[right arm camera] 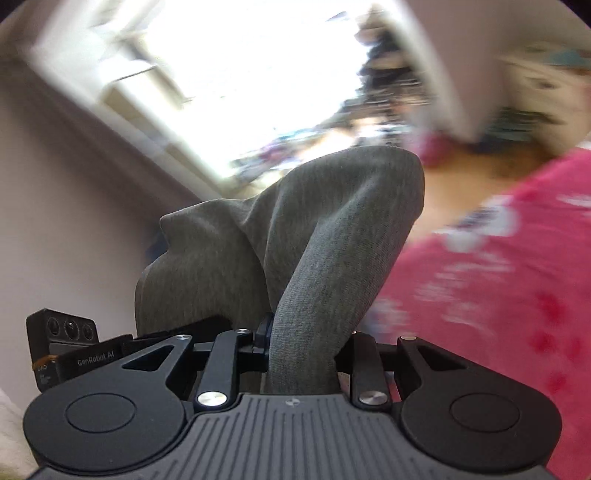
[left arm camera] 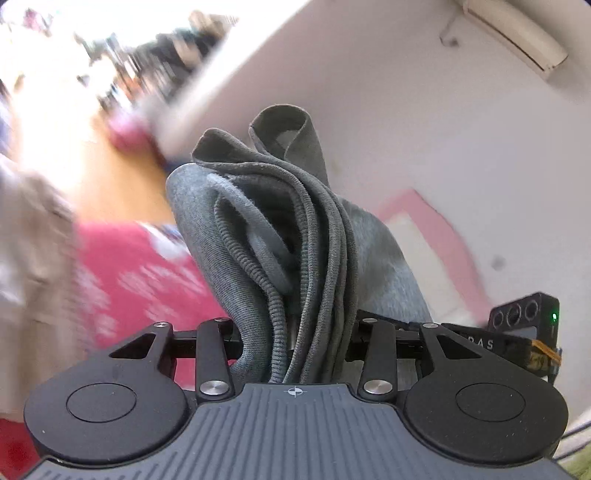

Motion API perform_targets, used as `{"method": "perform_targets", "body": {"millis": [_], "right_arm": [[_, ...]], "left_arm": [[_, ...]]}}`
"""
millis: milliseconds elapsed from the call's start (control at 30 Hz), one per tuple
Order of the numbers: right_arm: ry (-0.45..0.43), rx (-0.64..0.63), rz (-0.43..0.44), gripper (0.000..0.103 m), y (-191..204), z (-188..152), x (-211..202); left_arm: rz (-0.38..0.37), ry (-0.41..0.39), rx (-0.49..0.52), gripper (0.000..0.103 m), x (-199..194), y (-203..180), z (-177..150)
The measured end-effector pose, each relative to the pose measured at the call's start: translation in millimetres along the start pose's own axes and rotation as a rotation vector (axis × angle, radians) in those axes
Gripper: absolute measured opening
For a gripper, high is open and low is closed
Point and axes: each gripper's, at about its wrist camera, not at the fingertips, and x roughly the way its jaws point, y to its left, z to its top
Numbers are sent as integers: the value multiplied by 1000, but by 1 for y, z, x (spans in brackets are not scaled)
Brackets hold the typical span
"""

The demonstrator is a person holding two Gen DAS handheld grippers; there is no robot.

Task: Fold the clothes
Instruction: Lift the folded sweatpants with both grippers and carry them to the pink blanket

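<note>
Garment (left arm camera: pixel 266 236): grey knit, ribbed edges bunched in several layers; held up off any surface, caught at two places, one in each tongs.
Left tongs (left arm camera: pixel 295 343): closed tight on a thick bundle of ribbed hems and folds; fingertips buried in cloth, not visible.
Right tongs (right arm camera: pixel 299 354): closed on a single smoother fold of the same grey cloth (right arm camera: pixel 332 229), draped up and over the front; fingertips likewise hidden.
Position: both cameras tipped upward toward wall, window glare and an air conditioner (left arm camera: pixel 517 33); surroundings smeared by motion blur.
Surroundings: pink patterned cloth (right arm camera: pixel 498 277) below and to one side, possibly a bed cover, too blurred to say; beige fabric (left arm camera: pixel 33 258) at left edge of left view.
Stage, judged: garment carried or shaken out between two grips; whether being opened for a fold or carried after one, not settled by these views.
Handling advice, judged: keep both grips firm and level, hold the span between them taut enough to hang without twisting; left bundle is thick, so watch for inner layers slipping out; lower evenly onto a flat surface before easing either grip.
</note>
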Motion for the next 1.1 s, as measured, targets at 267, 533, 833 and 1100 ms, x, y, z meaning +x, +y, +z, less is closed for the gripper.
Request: {"method": "perform_targets", "body": {"millis": [267, 533, 833, 1100], "right_arm": [[166, -74, 326, 26, 71, 7, 90], [162, -91, 590, 26, 164, -11, 201], [236, -44, 418, 26, 192, -107, 368], [291, -2, 161, 26, 156, -172, 472]], "left_arm": [[297, -241, -43, 40, -110, 8, 11], [530, -444, 5, 40, -201, 31, 35], [591, -408, -162, 40, -214, 223, 28], [497, -290, -375, 40, -176, 373, 7]]}}
